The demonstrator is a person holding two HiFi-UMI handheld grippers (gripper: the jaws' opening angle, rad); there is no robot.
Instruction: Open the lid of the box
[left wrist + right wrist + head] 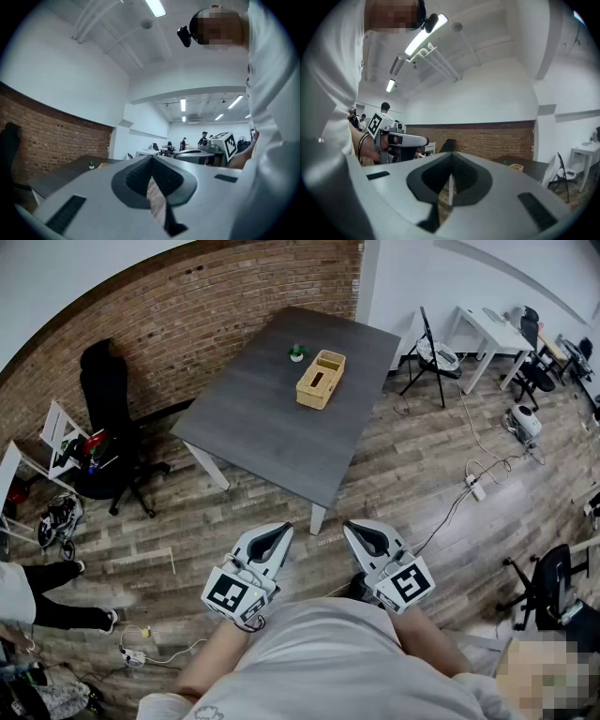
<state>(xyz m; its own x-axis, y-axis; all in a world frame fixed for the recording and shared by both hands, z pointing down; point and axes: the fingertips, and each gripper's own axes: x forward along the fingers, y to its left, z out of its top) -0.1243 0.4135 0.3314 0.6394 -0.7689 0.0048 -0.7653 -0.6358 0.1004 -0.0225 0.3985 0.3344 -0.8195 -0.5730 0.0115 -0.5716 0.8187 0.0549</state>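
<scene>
The tan wooden box [320, 379] stands on the far part of a grey table [281, 427], next to a small green plant [297, 352]. Both grippers hang close to my body, well short of the table's near corner. My left gripper [280, 530] has its jaws together with nothing between them, and so has my right gripper [352, 527]. In the left gripper view the left gripper [151, 162] points over the table, where the box [104, 164] shows tiny. In the right gripper view the right gripper [451, 160] is shut, and the box [516, 166] lies far off at the right.
A black office chair [108, 399] stands left of the table by the brick wall. A folding chair [433, 357] and a white desk [492, 334] are at the back right. Cables and a power strip [476, 487] lie on the wooden floor. A person's legs [47, 596] show at the left.
</scene>
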